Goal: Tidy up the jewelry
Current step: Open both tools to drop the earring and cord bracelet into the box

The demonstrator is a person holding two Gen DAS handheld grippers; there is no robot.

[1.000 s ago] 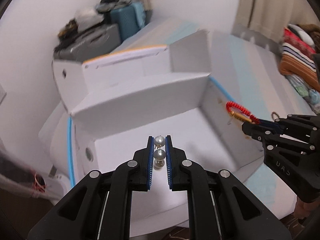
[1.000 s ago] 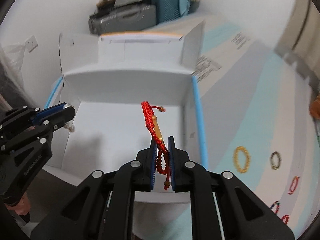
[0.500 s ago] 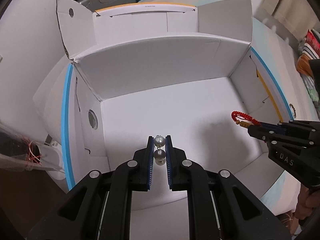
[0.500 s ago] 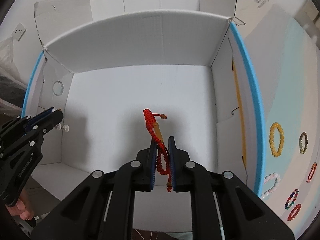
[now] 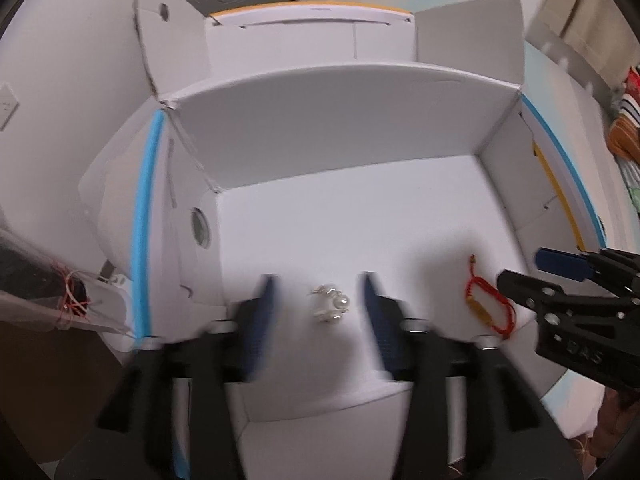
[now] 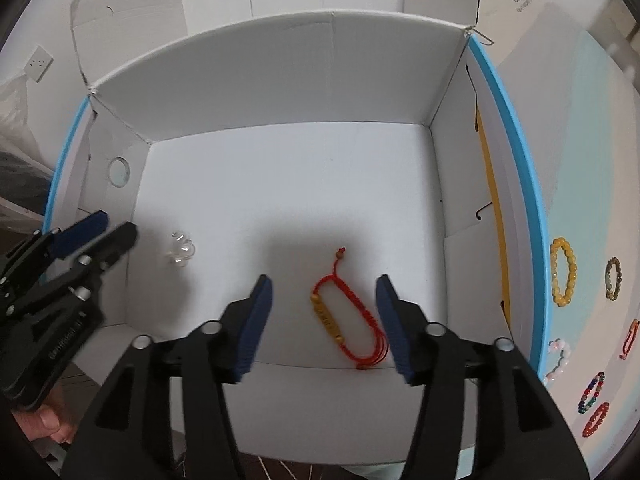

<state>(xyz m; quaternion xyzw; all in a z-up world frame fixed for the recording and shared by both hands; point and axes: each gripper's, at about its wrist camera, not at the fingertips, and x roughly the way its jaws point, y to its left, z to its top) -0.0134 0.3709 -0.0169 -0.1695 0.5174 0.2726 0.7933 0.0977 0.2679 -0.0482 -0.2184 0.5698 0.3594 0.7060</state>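
The right gripper (image 6: pixel 324 316) is wide open and holds nothing. Its two blue pads (image 6: pixel 256 320) stand far apart. The red string bracelet (image 6: pixel 350 322) lies flat on the floor of the white box (image 6: pixel 280 80), right between those pads but not touching either one. It has a small gold bar on its left side and a little knotted tail that points away from the gripper.

The left gripper (image 5: pixel 318 316) is wide open too, with nothing in it. It looks blurry in its own camera. The pearl earrings (image 5: pixel 330 304) lie on the box floor between its two pads, not touching them. In the right camera the earrings (image 6: pixel 181 251) look like a small shiny clump, just past the tips of the left gripper (image 6: pixel 96 236), near the left wall of the box.

The earrings and the bracelet are well apart, earrings on the left and bracelet on the right. In the left camera the bracelet (image 5: pixel 486 306) sits just beside the tips of the right gripper (image 5: pixel 524 270).

Farther out, on the right side outside the box, more bracelets lie on a pale blue and white cloth (image 6: pixel 580 128). There is a yellow bead bracelet (image 6: pixel 563 272), a brown bead bracelet (image 6: pixel 614 278) and some smaller colored ones nearer the edge.
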